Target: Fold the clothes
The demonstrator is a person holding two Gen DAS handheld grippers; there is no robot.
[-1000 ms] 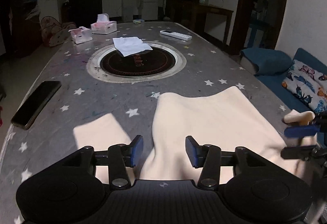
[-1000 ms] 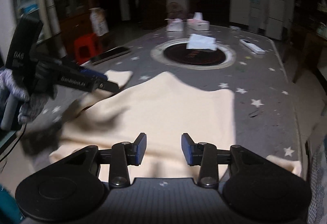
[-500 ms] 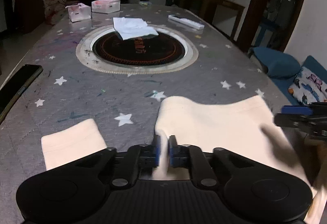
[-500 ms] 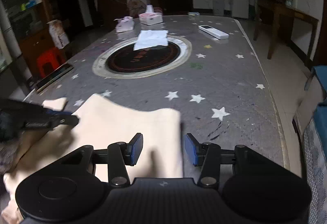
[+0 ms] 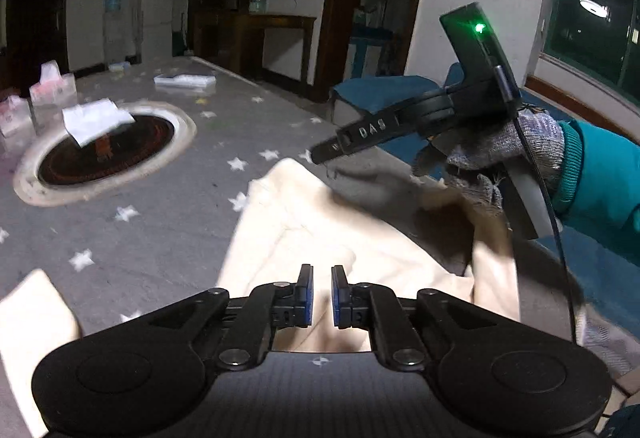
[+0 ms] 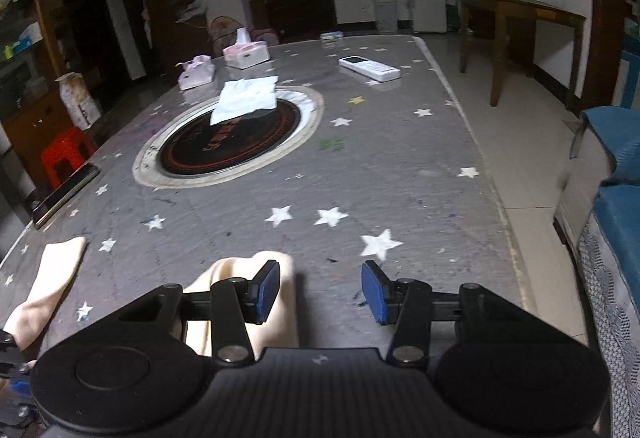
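In your left wrist view, your left gripper [image 5: 322, 296] has its blue pads drawn close on a raised fold of the cream garment [image 5: 328, 234], and the jaws are opening slightly with cloth between them. The garment runs away from you toward the far right, where your gloved right hand [image 5: 500, 154] carries the right gripper over its far edge, so that edge lies nearer your right hand. A loose cream flap [image 5: 28, 302] lies apart at the lower left on the grey star-printed table cover [image 5: 160, 238]. In your right wrist view, your right gripper [image 6: 318, 292] stands spread, holding nothing; the garment's bunched end sits just behind and under its left pad [image 6: 266, 288], with bare table between the pads, so you would likely need to shift left to catch it. Beyond lie a round dark inset [image 6: 228, 142] bearing a white cloth [image 6: 244, 98], tissue boxes, a remote and a dim room.
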